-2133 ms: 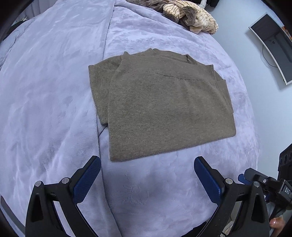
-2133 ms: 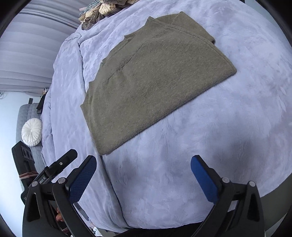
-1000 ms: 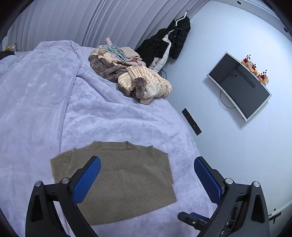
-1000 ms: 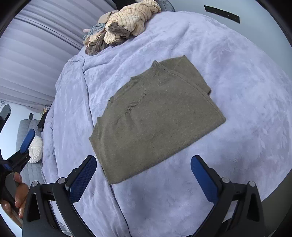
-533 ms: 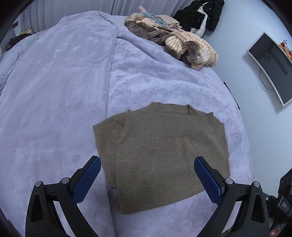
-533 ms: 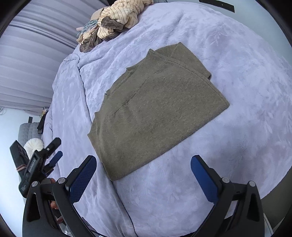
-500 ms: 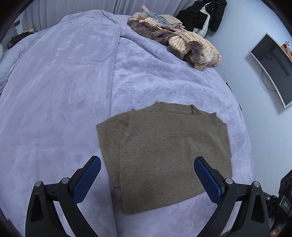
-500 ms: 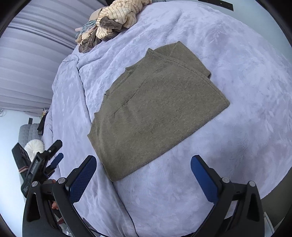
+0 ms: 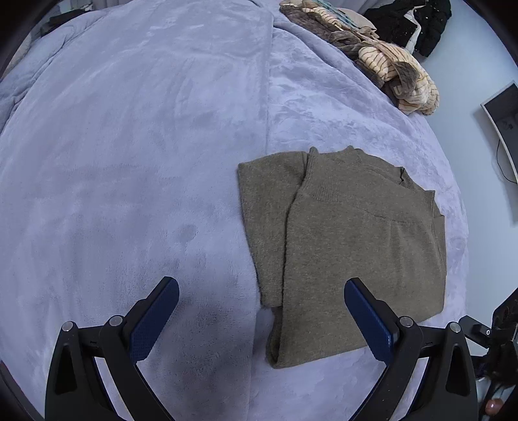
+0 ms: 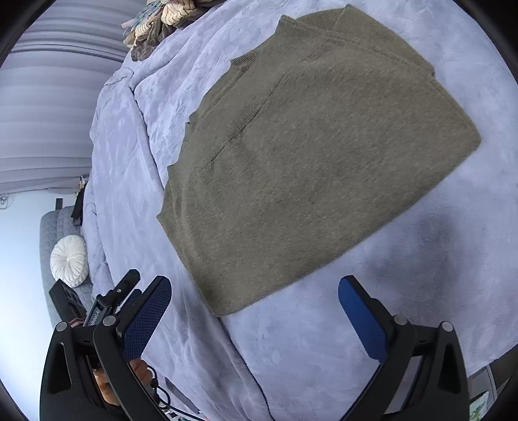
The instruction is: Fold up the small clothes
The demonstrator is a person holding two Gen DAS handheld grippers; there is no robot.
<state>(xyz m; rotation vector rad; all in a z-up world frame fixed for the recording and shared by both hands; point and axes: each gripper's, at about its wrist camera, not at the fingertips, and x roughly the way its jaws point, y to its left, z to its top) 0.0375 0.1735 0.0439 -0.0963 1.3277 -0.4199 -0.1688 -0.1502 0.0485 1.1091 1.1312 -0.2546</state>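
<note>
An olive-brown knit sweater (image 9: 349, 239) lies folded flat on the lavender blanket (image 9: 129, 168), one sleeve layer showing along its left side. My left gripper (image 9: 260, 319) hovers open over the sweater's near left corner, nothing between its blue pads. In the right wrist view the same sweater (image 10: 307, 155) fills the centre. My right gripper (image 10: 254, 319) is open just short of the sweater's near corner, holding nothing. The other hand-held gripper (image 10: 110, 301) shows at the lower left there.
A heap of unfolded clothes (image 9: 385, 64) lies at the far end of the bed. A dark jacket (image 9: 417, 22) hangs on the wall, and a monitor (image 9: 501, 123) is mounted at right. A white round cushion (image 10: 69, 260) rests on a grey seat beside the bed.
Both grippers have dropped closer to the sweater. The left one has shifted left, so the sweater now sits right of centre. The right view has closed in on the near corner.
</note>
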